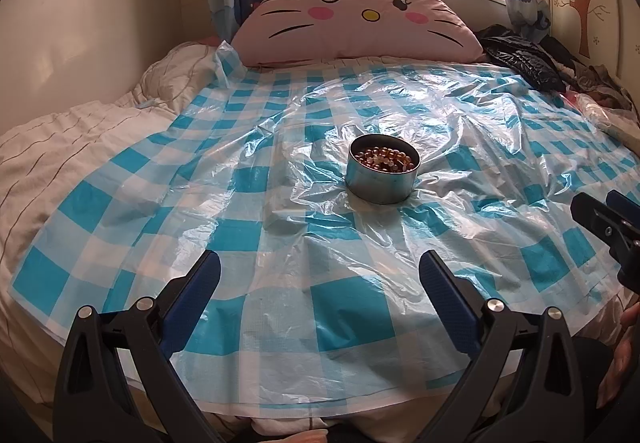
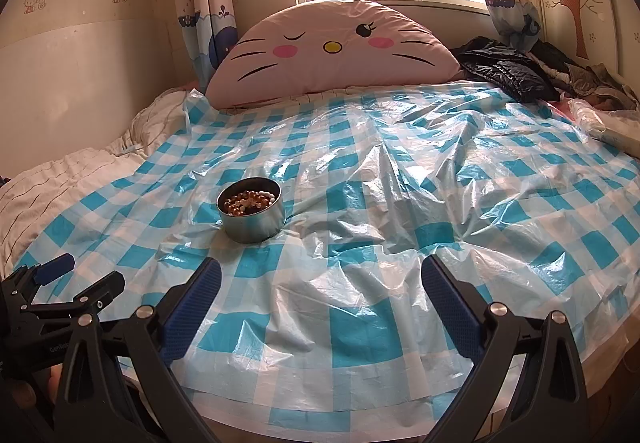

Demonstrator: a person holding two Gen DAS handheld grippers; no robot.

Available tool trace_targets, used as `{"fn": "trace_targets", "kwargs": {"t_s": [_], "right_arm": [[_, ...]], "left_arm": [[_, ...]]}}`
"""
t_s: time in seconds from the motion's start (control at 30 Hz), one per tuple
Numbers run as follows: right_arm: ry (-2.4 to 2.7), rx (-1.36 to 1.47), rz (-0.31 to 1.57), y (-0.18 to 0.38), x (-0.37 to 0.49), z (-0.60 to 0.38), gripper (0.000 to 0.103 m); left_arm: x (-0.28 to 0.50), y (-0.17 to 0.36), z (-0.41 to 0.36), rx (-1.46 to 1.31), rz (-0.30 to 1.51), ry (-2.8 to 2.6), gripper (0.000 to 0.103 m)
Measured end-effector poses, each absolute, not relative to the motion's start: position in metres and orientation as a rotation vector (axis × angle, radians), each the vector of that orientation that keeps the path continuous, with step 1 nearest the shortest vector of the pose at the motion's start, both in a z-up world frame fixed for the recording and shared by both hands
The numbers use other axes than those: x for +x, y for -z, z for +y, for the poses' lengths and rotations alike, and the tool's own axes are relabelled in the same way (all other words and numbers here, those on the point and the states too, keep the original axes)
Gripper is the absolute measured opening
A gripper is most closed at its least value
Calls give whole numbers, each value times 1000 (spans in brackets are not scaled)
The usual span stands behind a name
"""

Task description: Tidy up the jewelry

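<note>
A round metal tin stands on the blue-and-white checked plastic sheet that covers the bed. Inside the tin lie brown, gold and pale beads. My left gripper is open over the near part of the sheet, well short of the tin, with nothing between its blue pads. My right gripper is open too, with the tin ahead to its left. The right gripper's tips show at the right edge of the left wrist view.
A large pink cat-face cushion leans at the head of the bed under the window. Dark clothes are piled at the back right. A white striped quilt lies along the left side.
</note>
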State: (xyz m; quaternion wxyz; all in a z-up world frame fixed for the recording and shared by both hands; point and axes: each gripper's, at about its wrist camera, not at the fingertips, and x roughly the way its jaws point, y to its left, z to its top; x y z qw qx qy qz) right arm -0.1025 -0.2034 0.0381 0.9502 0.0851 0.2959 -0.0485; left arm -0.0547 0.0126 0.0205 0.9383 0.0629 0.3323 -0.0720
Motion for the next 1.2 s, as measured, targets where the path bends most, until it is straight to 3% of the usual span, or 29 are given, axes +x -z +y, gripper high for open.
{"fn": "trace_targets", "kwargs": {"t_s": [1.2], "right_arm": [[102, 168, 602, -38, -103, -201, 96]], "left_arm": [[-55, -24, 18, 104, 685, 149, 96]]}}
